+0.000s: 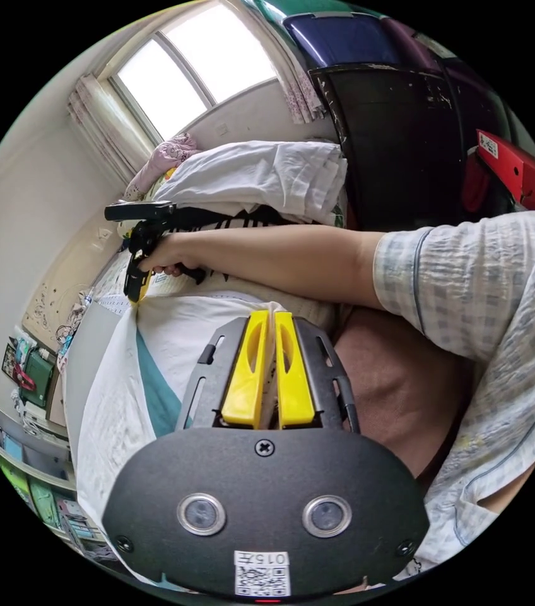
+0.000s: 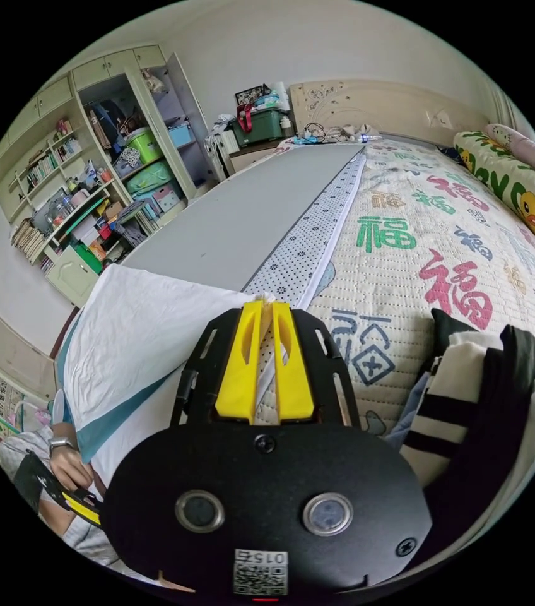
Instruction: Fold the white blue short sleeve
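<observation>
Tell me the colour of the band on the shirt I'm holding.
Teal-blue, on the white shirt; clearest in the right gripper view.

I count two tongs, the left (image 1: 269, 319) and the right (image 2: 266, 309), one white and teal shirt (image 2: 135, 328), one bed (image 2: 406, 265), one striped folded garment (image 2: 450, 404).

Bright window (image 1: 185, 69) with pale curtains (image 1: 100, 117). Plain light walls (image 2: 318, 44). Big bed (image 2: 431, 265) under a quilt with red and green signs. Tall open cupboard (image 2: 147, 132) and messy shelves (image 2: 59, 189) beside it. Green box (image 2: 258, 126) on a stand by the headboard (image 2: 375, 104).
</observation>
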